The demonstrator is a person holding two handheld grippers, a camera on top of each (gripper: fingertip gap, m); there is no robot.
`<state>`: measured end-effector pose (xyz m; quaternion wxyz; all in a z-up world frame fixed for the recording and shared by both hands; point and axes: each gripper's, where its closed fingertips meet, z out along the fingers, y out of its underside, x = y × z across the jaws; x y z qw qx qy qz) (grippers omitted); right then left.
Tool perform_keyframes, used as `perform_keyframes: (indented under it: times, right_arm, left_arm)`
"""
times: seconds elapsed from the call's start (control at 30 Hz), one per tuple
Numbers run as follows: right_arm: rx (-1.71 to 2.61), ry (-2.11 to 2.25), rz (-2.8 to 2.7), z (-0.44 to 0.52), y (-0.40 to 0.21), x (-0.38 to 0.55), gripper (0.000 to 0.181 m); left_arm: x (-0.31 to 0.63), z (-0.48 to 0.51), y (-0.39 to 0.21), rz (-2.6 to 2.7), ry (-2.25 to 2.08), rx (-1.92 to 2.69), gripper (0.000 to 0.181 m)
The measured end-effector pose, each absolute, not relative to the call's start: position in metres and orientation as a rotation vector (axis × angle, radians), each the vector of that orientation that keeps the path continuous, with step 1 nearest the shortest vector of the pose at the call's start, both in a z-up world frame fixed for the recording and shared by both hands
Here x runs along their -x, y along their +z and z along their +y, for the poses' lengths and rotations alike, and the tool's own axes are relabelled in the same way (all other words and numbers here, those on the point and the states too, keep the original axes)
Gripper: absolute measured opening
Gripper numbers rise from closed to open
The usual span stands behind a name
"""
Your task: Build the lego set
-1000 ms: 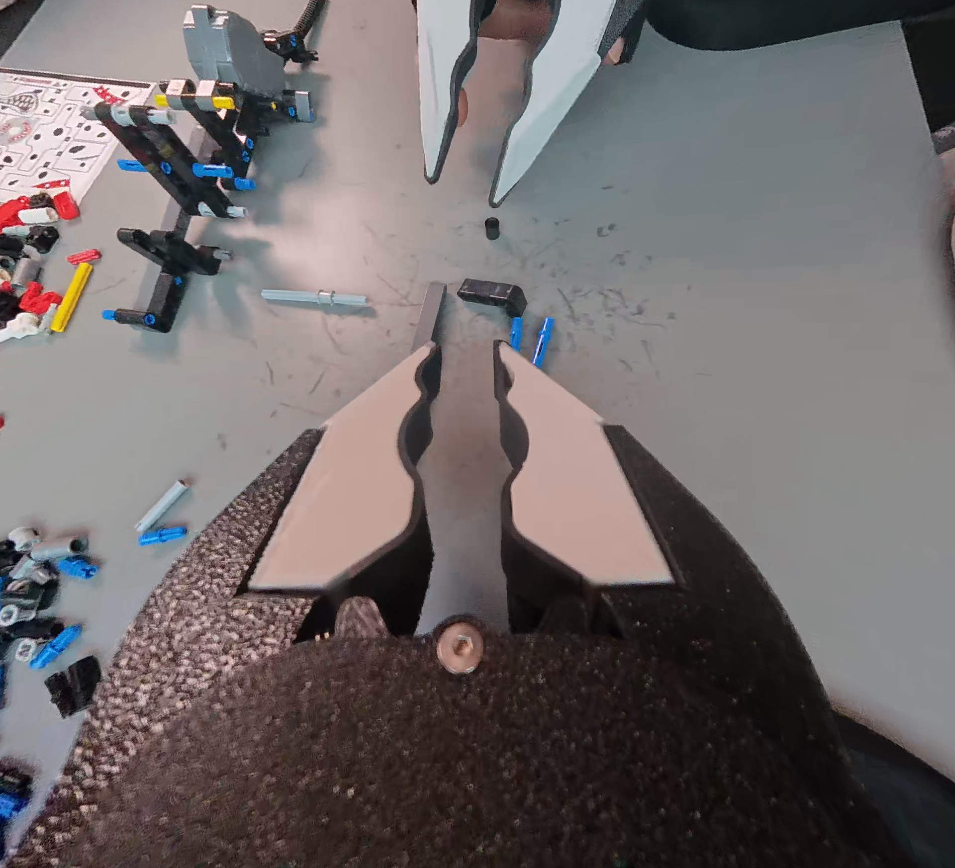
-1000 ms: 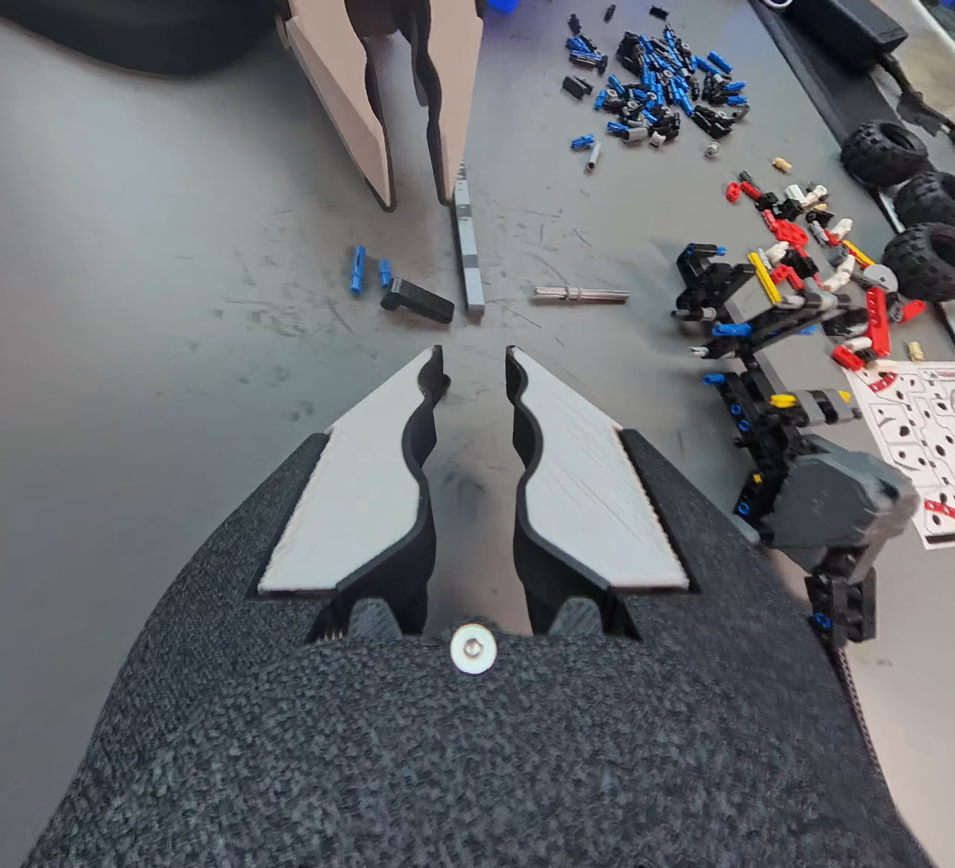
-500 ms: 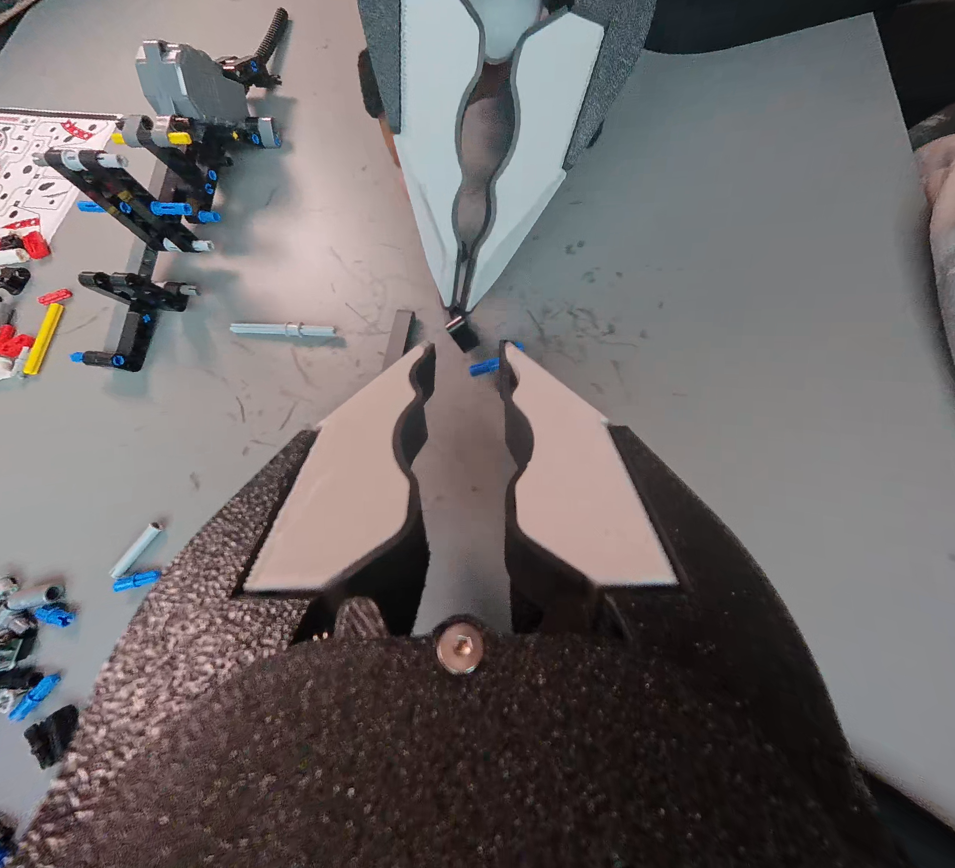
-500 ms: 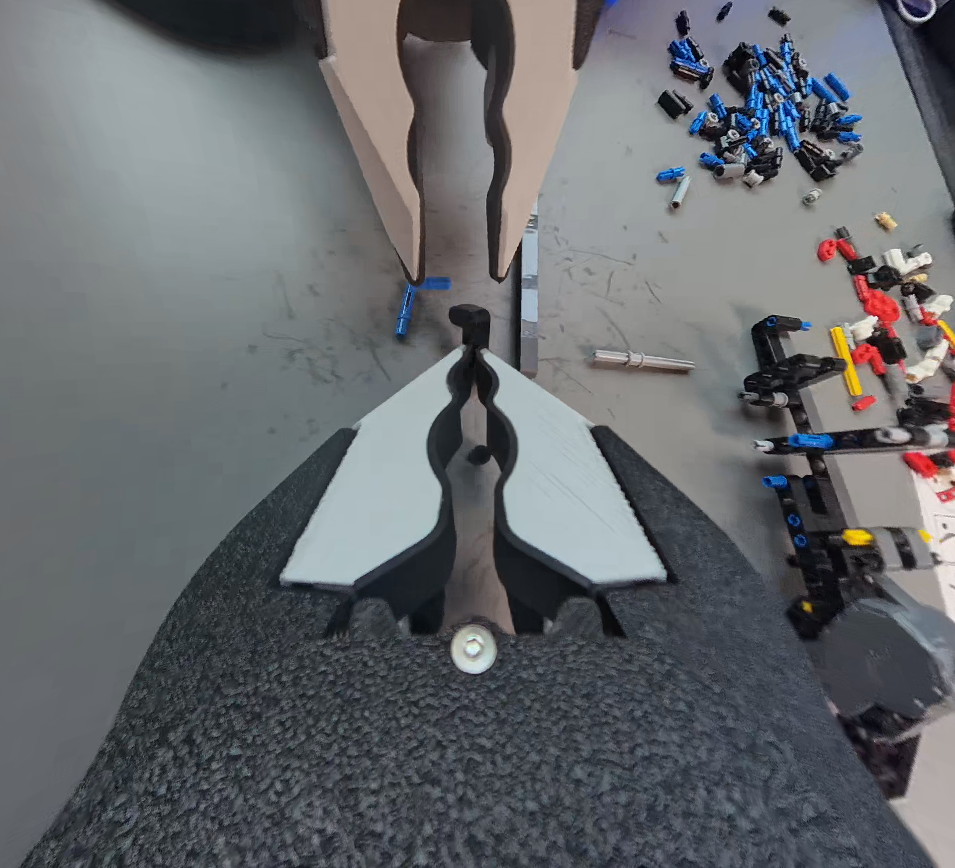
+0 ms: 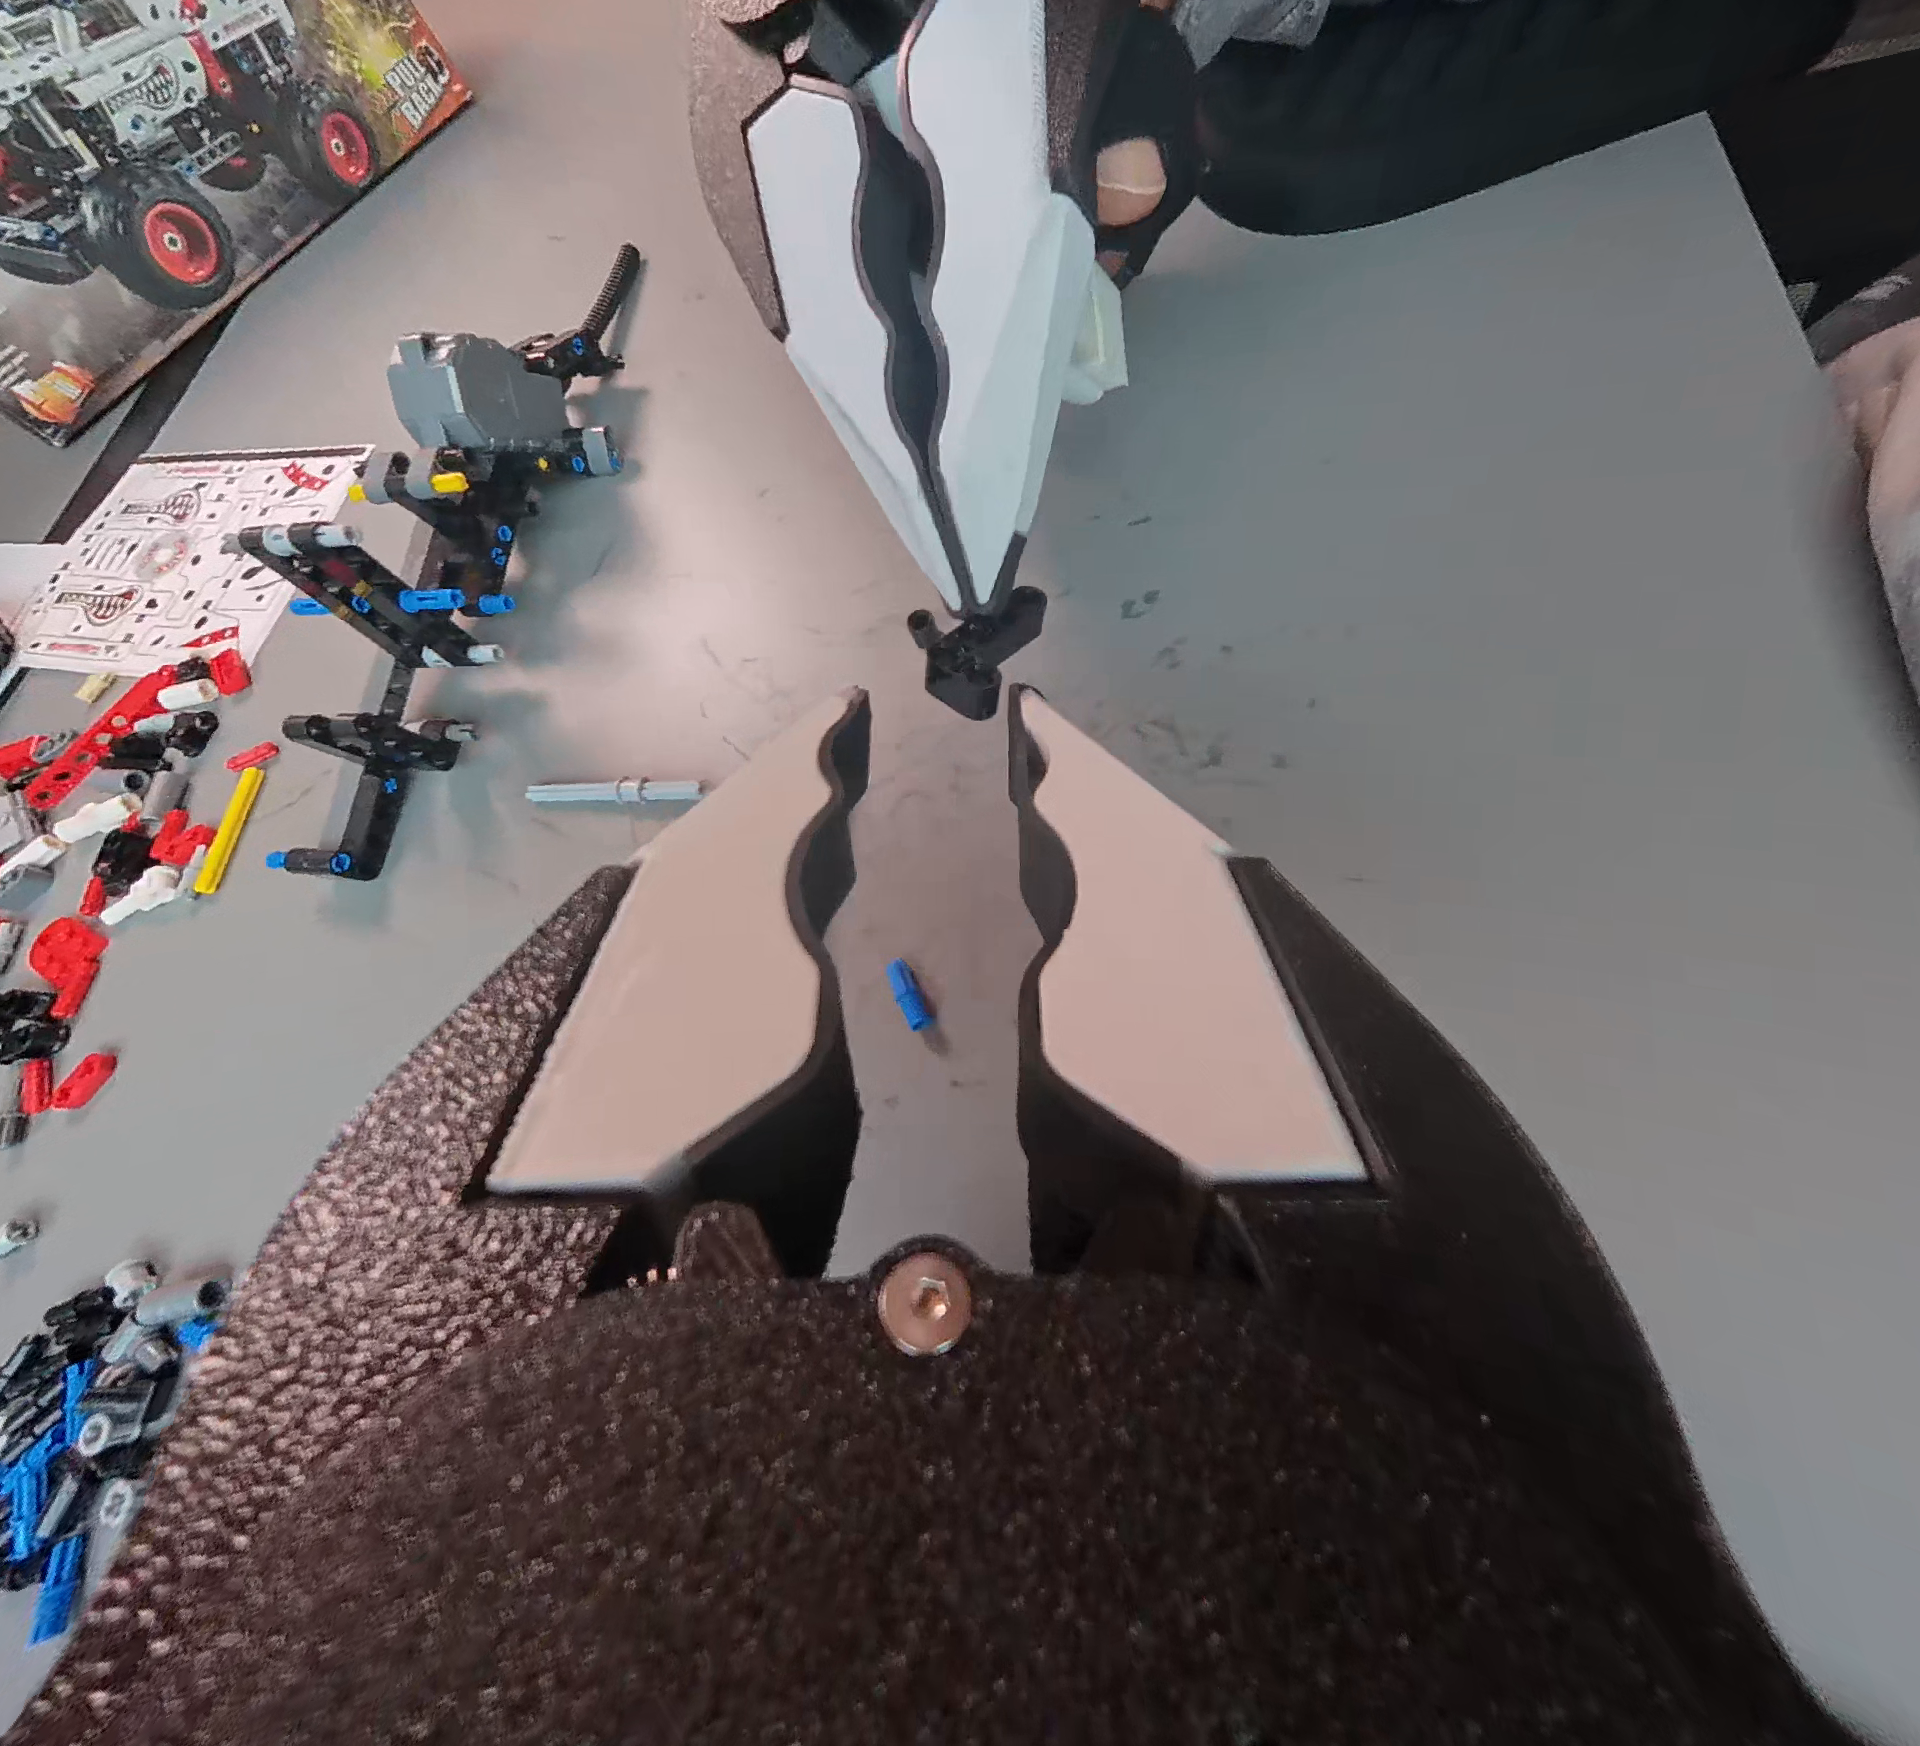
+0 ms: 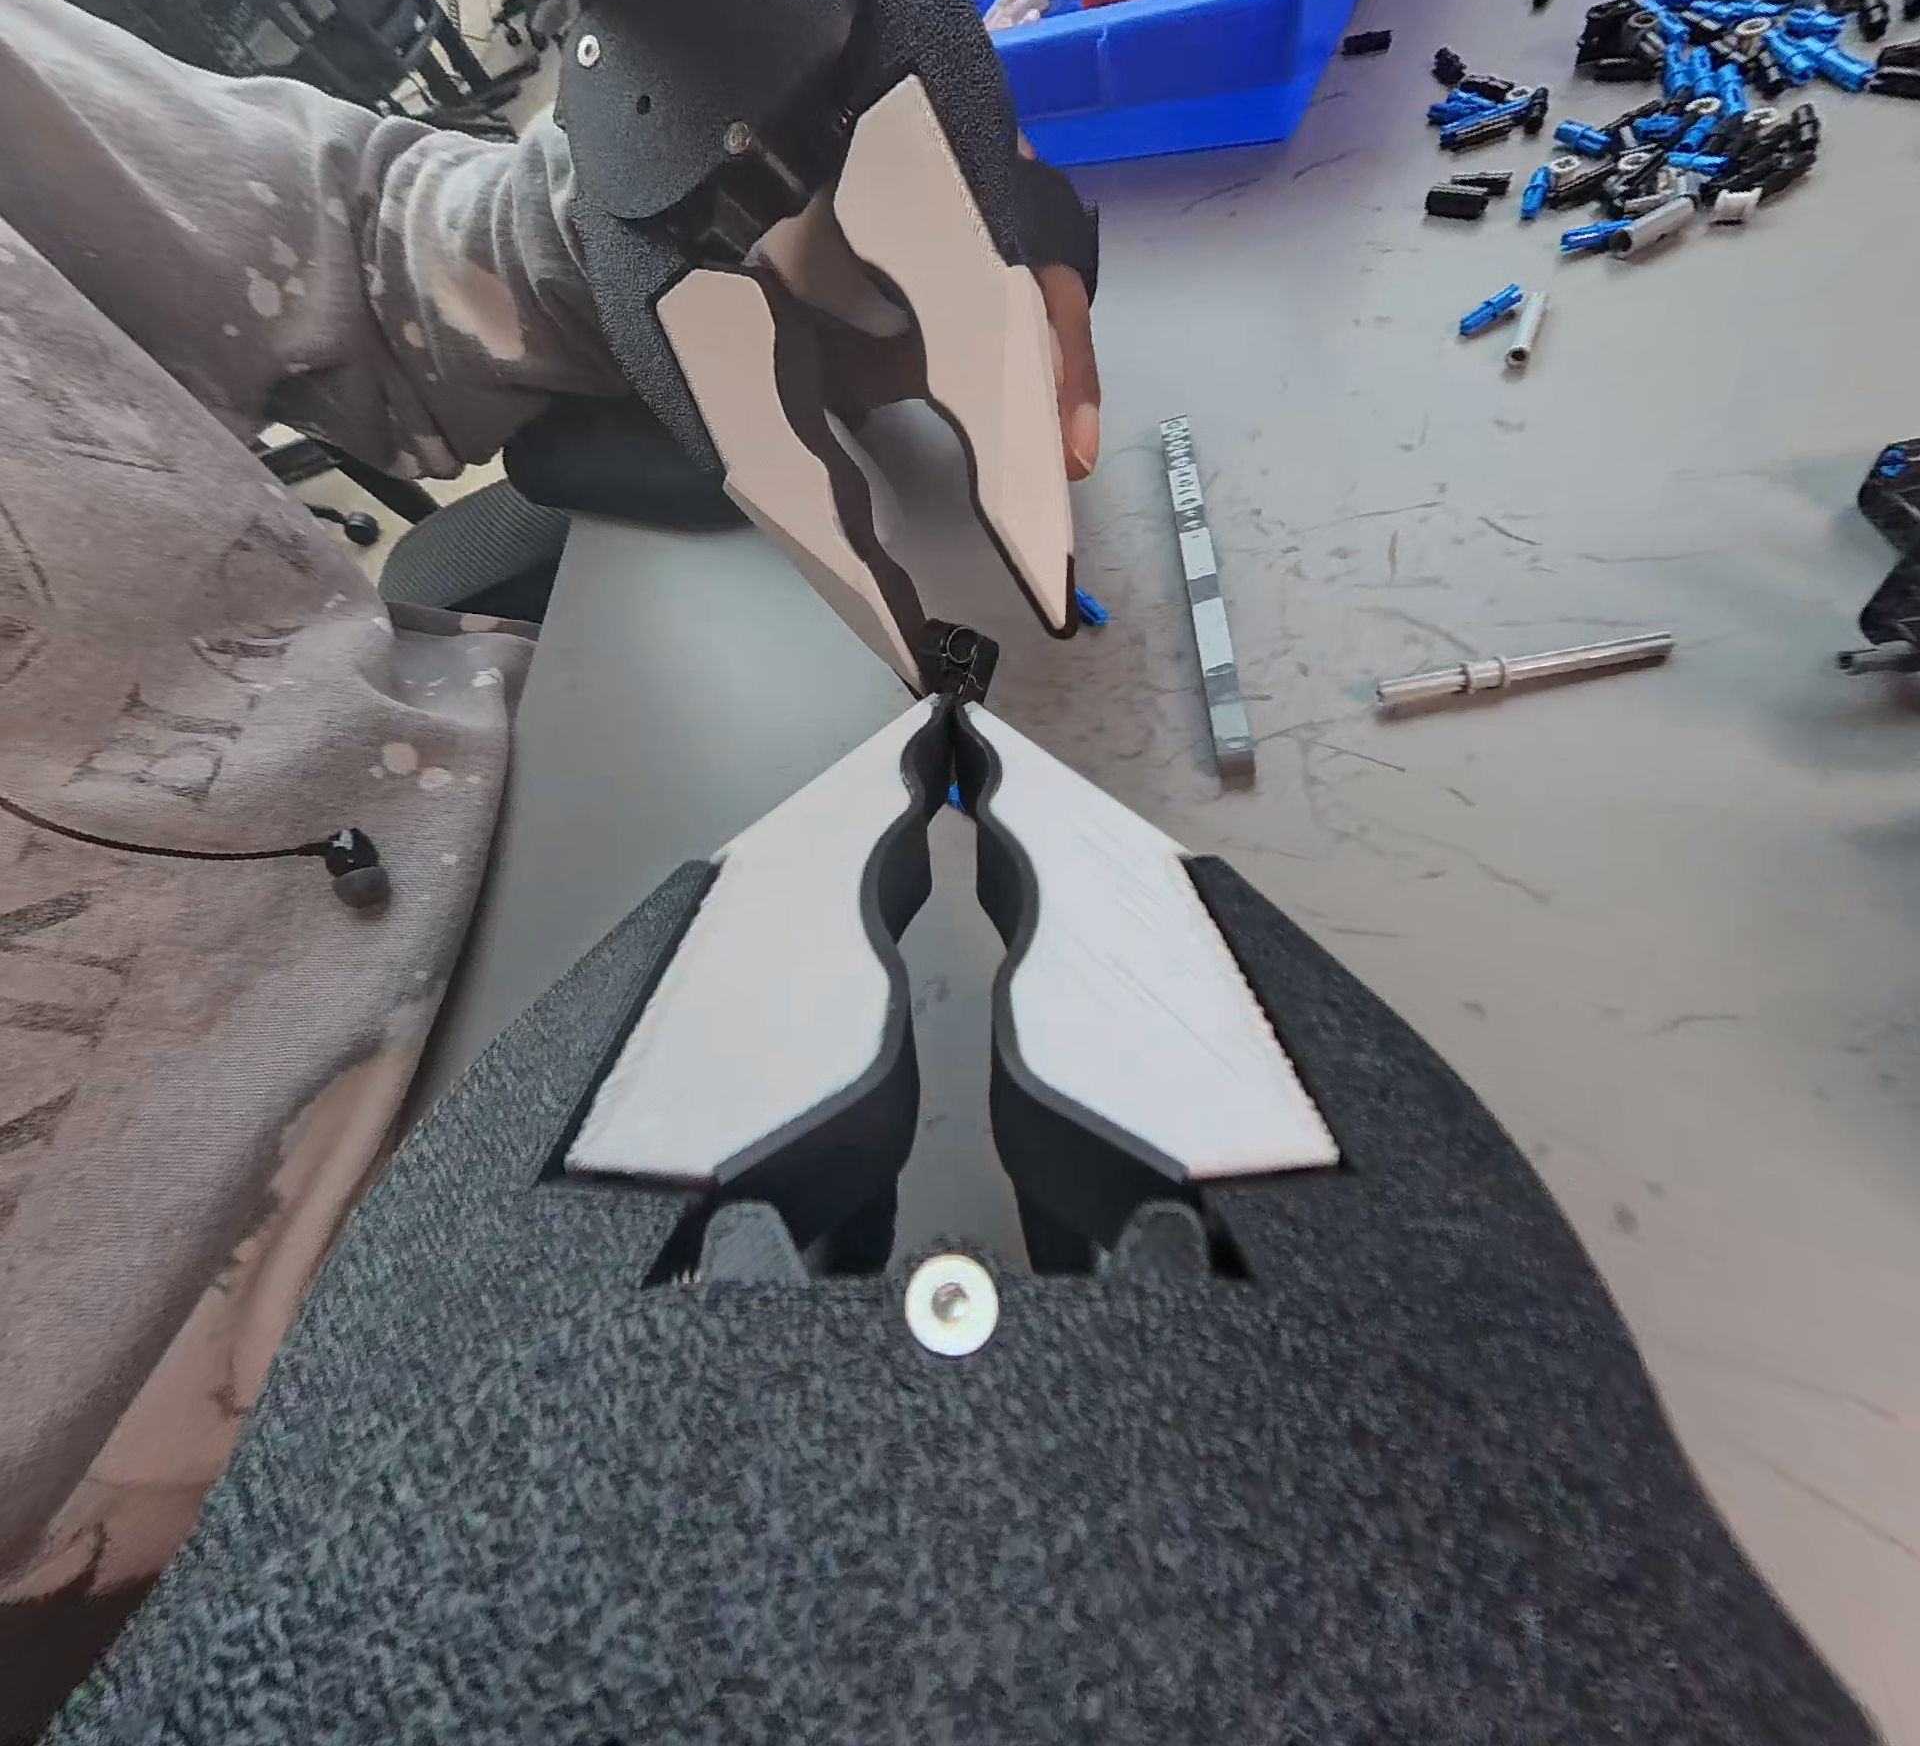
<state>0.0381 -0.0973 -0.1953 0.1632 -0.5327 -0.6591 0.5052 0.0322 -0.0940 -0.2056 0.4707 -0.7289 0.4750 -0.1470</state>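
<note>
My right gripper [image 6: 951, 709] is shut on a small black angled connector [image 6: 961, 657] and holds it above the grey table. In the left wrist view the right gripper [image 5: 977, 600] points down at me with the connector [image 5: 971, 657] in its tips. My left gripper [image 5: 935, 709] is open and empty, its tips just short of the connector, one on each side. It also shows in the right wrist view [image 6: 987, 647], open around the connector. A blue pin [image 5: 909, 995] lies on the table below my left fingers. The partly built black frame [image 5: 447, 553] with a grey block stands to the left.
A grey axle [image 5: 613, 792] and a long grey beam [image 6: 1205, 595] lie near by. Loose red, black and yellow parts [image 5: 104, 813], a sticker sheet [image 5: 177, 553] and the set's box [image 5: 187, 86] are at the left. A blue bin [image 6: 1143, 65] and a pile of pins [image 6: 1683, 107] are beyond. Only a small space, under 4 cm, lies between the two pairs of fingers.
My right gripper closed on the black connector and lifted it off the table. Both grippers rose and tilted. My left gripper stayed open, its tips now beside the raised connector.
</note>
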Motion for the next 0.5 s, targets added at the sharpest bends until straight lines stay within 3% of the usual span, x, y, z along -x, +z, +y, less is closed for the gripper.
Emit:
perform_keyframes:
  times: [0.03, 0.1, 0.5]
  right_arm:
    - [1.518, 1.445, -1.89, -0.099, -0.196, -0.039, 0.0]
    - [1.506, 1.444, -1.916, -0.103, -0.197, -0.04, 0.0]
    - [1.392, 1.483, -1.806, -0.098, -0.178, -0.035, 0.001]
  left_arm:
    - [-0.035, -0.097, -0.204, 1.174, -0.379, 1.771, 0.027]
    - [-0.04, -0.102, -0.2, 1.187, -0.424, 1.742, 0.018]
    - [-0.03, -0.093, -0.198, 0.977, -0.624, 1.912, 0.017]
